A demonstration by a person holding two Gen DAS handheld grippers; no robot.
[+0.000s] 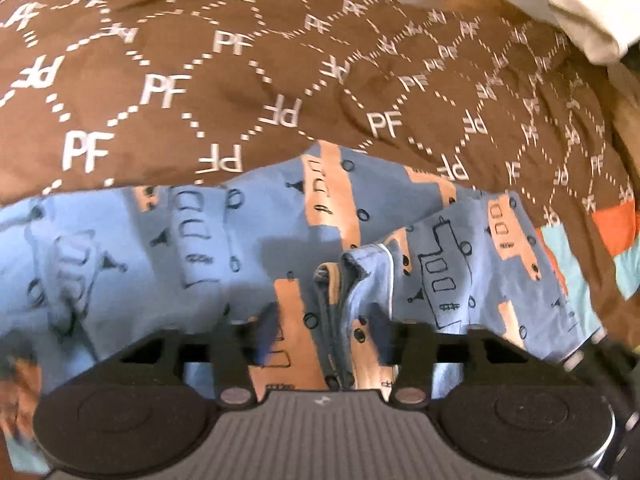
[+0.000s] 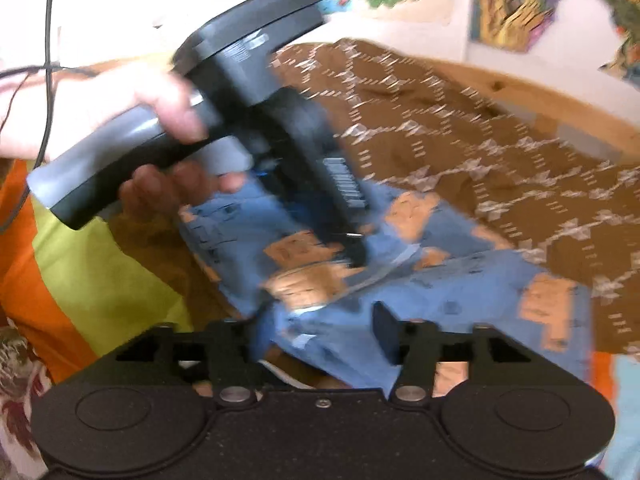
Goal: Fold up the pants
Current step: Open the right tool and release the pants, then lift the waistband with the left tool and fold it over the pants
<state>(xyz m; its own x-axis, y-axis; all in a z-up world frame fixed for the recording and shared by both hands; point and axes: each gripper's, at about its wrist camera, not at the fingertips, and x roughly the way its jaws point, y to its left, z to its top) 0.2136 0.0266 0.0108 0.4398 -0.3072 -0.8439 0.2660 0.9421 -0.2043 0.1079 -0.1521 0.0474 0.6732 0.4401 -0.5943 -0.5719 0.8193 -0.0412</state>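
A brown quilted bedspread (image 1: 248,92) repeated white "PF" letters. The blue truck-print pants (image 1: 200,248) stretched lengthwise across the lower frame. Both the left gripper (image 1: 326,332) and right gripper (image 2: 324,332) had their jaws parted, cloth loose between.

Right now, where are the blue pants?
In both wrist views the blue pants lie bunched on the brown patterned blanket, directly ahead of each gripper's fingers.

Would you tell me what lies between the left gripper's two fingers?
In the left wrist view, a bunched fold of the blue pants lies between the open left gripper; the pads seem clear of it.
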